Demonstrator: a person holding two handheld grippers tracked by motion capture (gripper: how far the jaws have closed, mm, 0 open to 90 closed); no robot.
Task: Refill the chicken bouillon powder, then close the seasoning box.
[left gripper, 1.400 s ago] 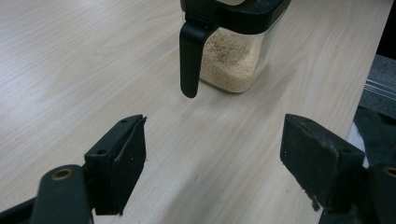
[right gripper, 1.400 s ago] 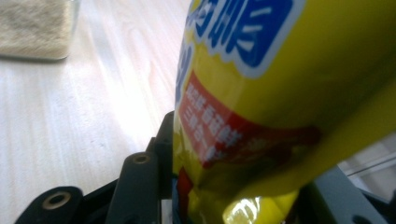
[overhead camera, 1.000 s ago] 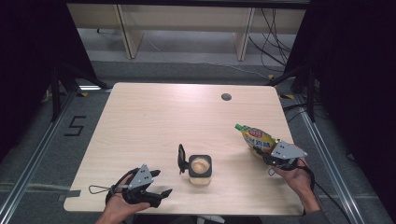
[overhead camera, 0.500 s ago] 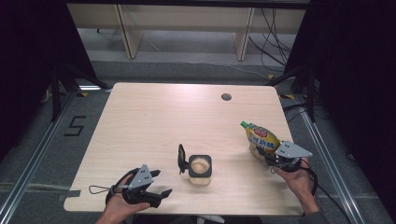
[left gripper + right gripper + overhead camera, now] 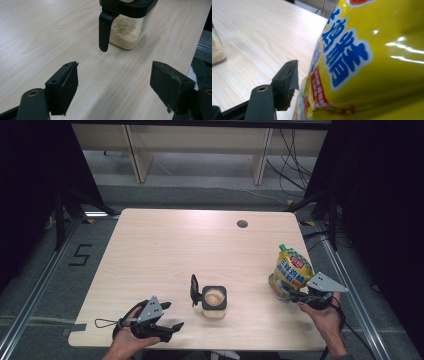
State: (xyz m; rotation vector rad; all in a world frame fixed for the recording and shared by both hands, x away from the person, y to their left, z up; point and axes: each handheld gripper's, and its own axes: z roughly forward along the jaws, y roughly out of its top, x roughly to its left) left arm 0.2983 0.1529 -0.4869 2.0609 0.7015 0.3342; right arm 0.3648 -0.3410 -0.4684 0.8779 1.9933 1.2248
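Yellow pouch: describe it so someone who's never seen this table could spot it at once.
On the light wood table, look at the right edge, just ahead of the person's right hand. The pouch stands there upright at the right gripper: glossy yellow with blue lettering and a green cap. Its one neighbour, the clear jar of pale grains with a black lid, sits mid-table.

place: lab recording bay | cues: black curtains point(image 5: 30, 195), floor rails point(image 5: 35, 290), loose cables point(image 5: 295, 165)
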